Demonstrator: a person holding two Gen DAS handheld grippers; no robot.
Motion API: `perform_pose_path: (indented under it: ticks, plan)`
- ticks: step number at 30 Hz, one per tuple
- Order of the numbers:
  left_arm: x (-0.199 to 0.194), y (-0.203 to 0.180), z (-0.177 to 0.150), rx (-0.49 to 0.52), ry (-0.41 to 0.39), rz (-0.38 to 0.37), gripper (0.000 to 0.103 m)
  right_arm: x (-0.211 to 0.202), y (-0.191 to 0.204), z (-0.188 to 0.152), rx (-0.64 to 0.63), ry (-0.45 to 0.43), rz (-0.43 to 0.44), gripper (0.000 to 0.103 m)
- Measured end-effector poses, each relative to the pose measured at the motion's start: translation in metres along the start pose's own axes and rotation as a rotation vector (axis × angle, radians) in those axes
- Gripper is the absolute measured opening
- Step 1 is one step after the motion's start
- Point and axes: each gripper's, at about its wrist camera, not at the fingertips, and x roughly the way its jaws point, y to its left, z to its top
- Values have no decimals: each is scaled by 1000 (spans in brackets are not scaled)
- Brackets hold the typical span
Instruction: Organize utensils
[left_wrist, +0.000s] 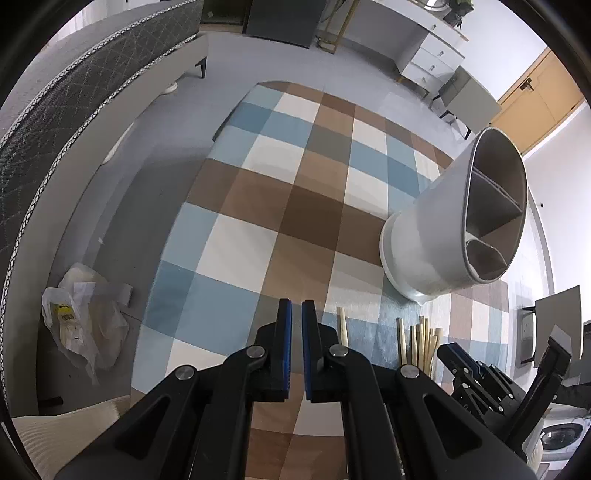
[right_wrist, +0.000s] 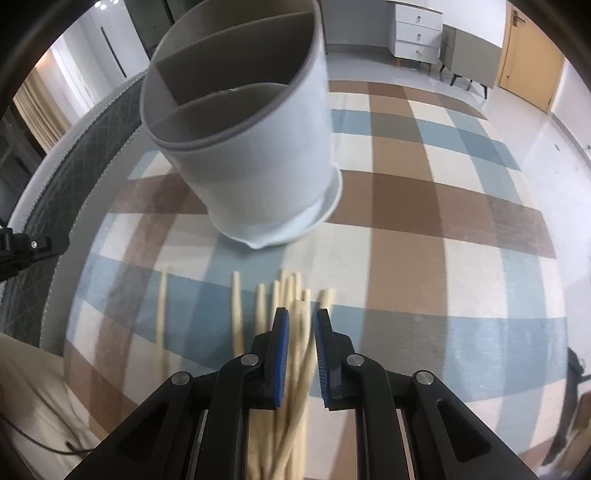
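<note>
A white round utensil holder (right_wrist: 255, 147) with grey inner dividers stands on a checked tablecloth; it also shows at the right of the left wrist view (left_wrist: 443, 229). Several pale wooden chopsticks (right_wrist: 284, 295) lie loose on the cloth in front of it, seen too in the left wrist view (left_wrist: 417, 339). My right gripper (right_wrist: 301, 321) hovers just above the chopsticks, its jaws a little apart with nothing between them. My left gripper (left_wrist: 296, 306) is over bare cloth to the left of the chopsticks, its jaws nearly closed and empty.
The table (left_wrist: 258, 206) is round with a blue, brown and white checked cloth. A grey bed (left_wrist: 74, 103) lies to the left, a plastic bag (left_wrist: 81, 325) on the floor beside it. White drawers (right_wrist: 417, 29) and a wooden door (right_wrist: 528, 55) stand at the far wall.
</note>
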Motion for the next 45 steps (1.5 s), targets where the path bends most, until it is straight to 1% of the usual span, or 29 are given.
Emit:
perform_pose_path:
  ticks: [2,5,8,13,16,17,20,22,23,24,25,26,27,29,33,34,36,38,41,42,44,45]
  plan:
    - [1,-1,0,3,6,1,1,-3,-10,2,6,1,2,16]
    - [3,-2,0,6,14,8,1,-4,-20,5,31,-5,0,22]
    - [6,-1,0,3,27,13,1,-4,-31,7,53,-4,-8,22]
    - [12,-3,-1,9,53,32,1,5,-42,7,71,52,-14,23]
    - [15,-4,-2,14,67,32,1,16,-40,7,58,98,-8,24]
    - [17,-5,-2,19,72,36,1,16,-39,8,46,86,-15,24]
    - [21,-4,-2,19,87,46,1,21,-31,12,13,95,-45,24]
    - [25,-3,-2,15,98,48,1,24,-22,15,-28,98,-85,23]
    - [27,-2,-2,13,105,47,2,25,-19,15,-47,93,-104,16]
    - [29,-2,-2,14,109,42,12,25,-18,15,-57,86,-115,8]
    - [32,-3,-2,18,114,30,20,25,-19,15,-58,75,-114,7]
    - [34,-4,-3,20,114,25,41,25,-22,16,-42,67,-96,6]
    - [36,-5,-3,19,105,23,51,22,-27,16,-17,52,-80,5]
    - [41,-7,-3,21,85,42,51,15,-36,16,24,12,-60,5]
    - [63,-11,-5,27,141,49,51,-7,-61,17,137,-85,23,5]
    - [68,-12,-6,29,156,56,51,-13,-68,16,176,-113,59,5]
    - [75,-14,-8,37,173,63,51,-24,-80,15,239,-154,111,5]
    - [77,-19,-8,55,174,71,51,-33,-91,14,300,-199,163,5]
    - [80,-30,-8,102,162,110,51,-45,-101,15,353,-259,208,5]
    - [81,-34,-8,122,157,137,51,-48,-104,16,368,-278,220,5]
    - [81,-39,-10,136,152,155,51,-55,-109,15,402,-321,252,5]
    - [82,-43,-11,143,154,178,50,-58,-112,14,423,-344,274,5]
